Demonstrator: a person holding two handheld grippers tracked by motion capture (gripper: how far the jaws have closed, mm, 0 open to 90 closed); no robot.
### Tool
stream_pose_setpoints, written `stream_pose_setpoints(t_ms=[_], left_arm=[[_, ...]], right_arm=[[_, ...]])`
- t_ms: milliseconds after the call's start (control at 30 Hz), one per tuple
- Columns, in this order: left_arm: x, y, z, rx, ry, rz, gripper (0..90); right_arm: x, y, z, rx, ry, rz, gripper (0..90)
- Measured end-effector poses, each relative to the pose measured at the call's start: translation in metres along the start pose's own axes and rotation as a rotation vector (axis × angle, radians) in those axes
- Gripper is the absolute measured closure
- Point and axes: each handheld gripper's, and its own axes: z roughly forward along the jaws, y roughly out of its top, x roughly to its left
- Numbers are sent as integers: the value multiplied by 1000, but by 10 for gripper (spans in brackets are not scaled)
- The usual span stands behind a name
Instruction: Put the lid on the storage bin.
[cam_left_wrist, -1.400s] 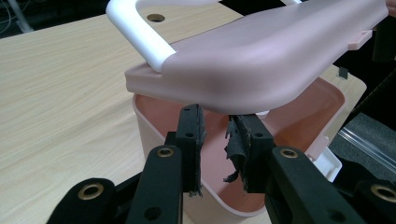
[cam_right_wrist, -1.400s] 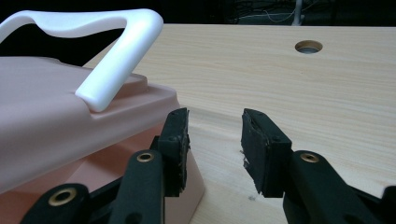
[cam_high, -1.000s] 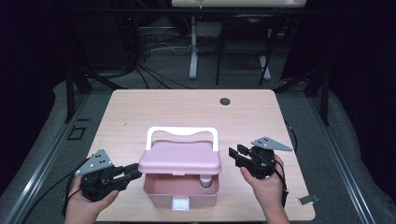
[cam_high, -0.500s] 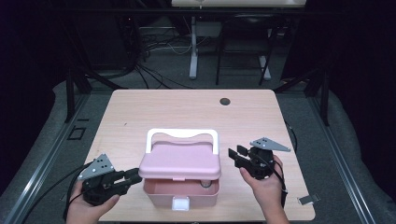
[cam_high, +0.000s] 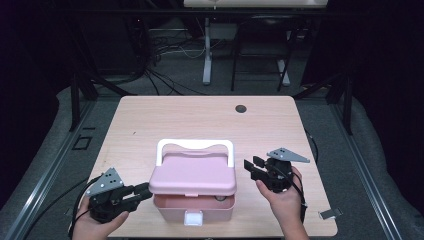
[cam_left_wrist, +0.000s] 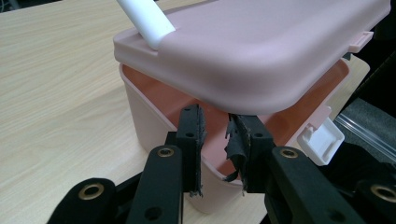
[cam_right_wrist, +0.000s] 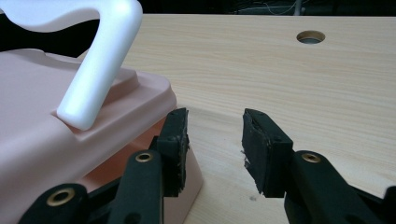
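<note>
A pink box (cam_high: 170, 208) with a white handle (cam_high: 195, 145) stands at the near middle of the table. Its lid (cam_high: 192, 172) is ajar, lifted at the front, and a white latch (cam_high: 194, 218) hangs on the front wall. My left gripper (cam_high: 144, 190) is at the box's left side. In the left gripper view its tips (cam_left_wrist: 215, 135) sit under the raised lid (cam_left_wrist: 252, 51) at the box's rim (cam_left_wrist: 154, 93), open with a narrow gap. My right gripper (cam_high: 250, 166) is open just right of the box, and nothing is between its jaws (cam_right_wrist: 215, 140) but bare table.
The wooden table (cam_high: 200, 120) has a round cable hole (cam_high: 241, 108) at the back right, also in the right gripper view (cam_right_wrist: 311, 36). A small metal piece (cam_high: 327, 214) lies by the table's front right corner. Dark frames and cables stand beyond the far edge.
My left gripper has shifted slightly nearer the table's front and in toward the box's left side. The lid stays ajar. The right gripper has barely moved.
</note>
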Motion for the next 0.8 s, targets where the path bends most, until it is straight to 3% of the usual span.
stream_pose_setpoints(t_ms=[800], left_arm=[[-1, -8, 4, 25, -7, -8, 739]], right_arm=[[0, -2, 2, 1, -7, -4, 605]])
